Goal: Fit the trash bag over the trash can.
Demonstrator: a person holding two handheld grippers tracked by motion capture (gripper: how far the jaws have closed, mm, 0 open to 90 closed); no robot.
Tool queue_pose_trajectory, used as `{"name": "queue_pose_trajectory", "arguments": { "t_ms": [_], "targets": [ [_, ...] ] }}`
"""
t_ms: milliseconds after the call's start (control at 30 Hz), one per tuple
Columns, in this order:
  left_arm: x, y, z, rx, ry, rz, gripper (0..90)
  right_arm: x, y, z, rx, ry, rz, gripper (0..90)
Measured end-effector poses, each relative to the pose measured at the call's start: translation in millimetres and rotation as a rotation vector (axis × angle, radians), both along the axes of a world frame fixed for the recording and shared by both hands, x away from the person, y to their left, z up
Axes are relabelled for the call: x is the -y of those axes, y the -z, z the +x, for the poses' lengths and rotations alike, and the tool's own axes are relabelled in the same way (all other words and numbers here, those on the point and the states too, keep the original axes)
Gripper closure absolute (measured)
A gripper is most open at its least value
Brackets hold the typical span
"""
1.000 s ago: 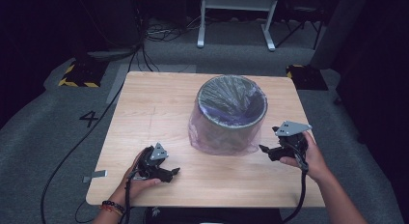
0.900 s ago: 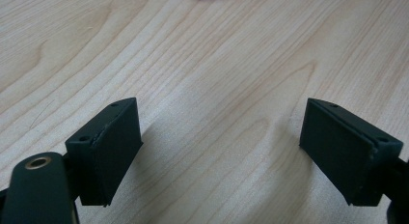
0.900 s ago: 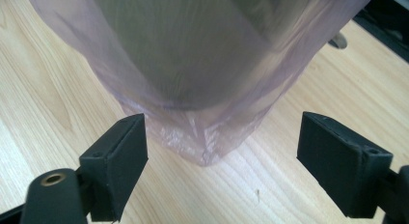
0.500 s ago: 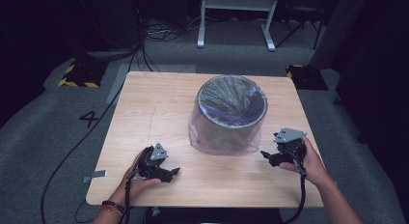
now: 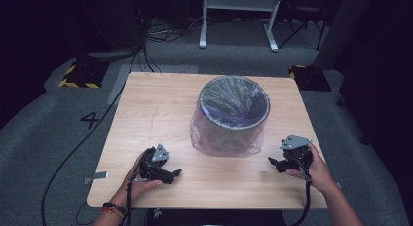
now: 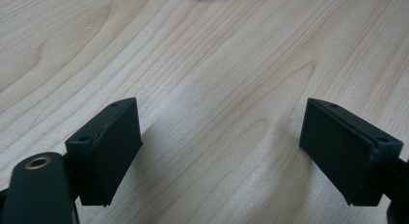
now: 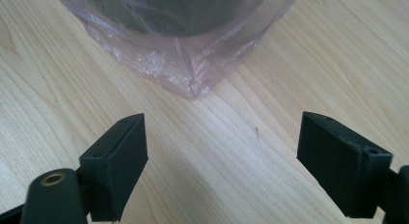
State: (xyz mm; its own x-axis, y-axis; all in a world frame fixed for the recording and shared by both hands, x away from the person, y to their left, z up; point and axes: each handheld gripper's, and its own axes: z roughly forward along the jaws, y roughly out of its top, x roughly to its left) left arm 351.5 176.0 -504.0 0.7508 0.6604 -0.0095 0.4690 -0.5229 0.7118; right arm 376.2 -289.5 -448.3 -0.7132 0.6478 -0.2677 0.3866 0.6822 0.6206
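We are holding the right gripper [image 5: 272,161] jaws apart near the table's [image 5: 160,104] front right corner, facing the bagged bin [image 5: 234,114] at the centre, nearer than the equally spread left gripper [image 5: 178,173].

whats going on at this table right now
A person holds a two-jaw gripper in each hand at a wooden table. In the middle stands a round bin lined with a thin purple plastic bag that drapes down its outside to the tabletop. The left gripper rests near the front edge, jaws open and empty. The right gripper sits to the bin's right, also open, pointing at the bag's lower corner without touching it.
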Motion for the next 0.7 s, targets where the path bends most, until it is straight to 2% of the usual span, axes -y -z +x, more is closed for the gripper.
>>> {"name": "queue_pose_trajectory", "arguments": {
  "t_ms": [433,700],
  "targets": [
    [0.0,0.0,0.0,0.000,0.000,0.000,14.3,9.4,12.9,-4.8,-0.017,0.022,0.010,18.9],
    [0.0,0.0,0.0,0.000,0.000,0.000,14.3,16.8,22.7,-9.1,-0.035,0.026,0.044,18.9]
  ]
}}
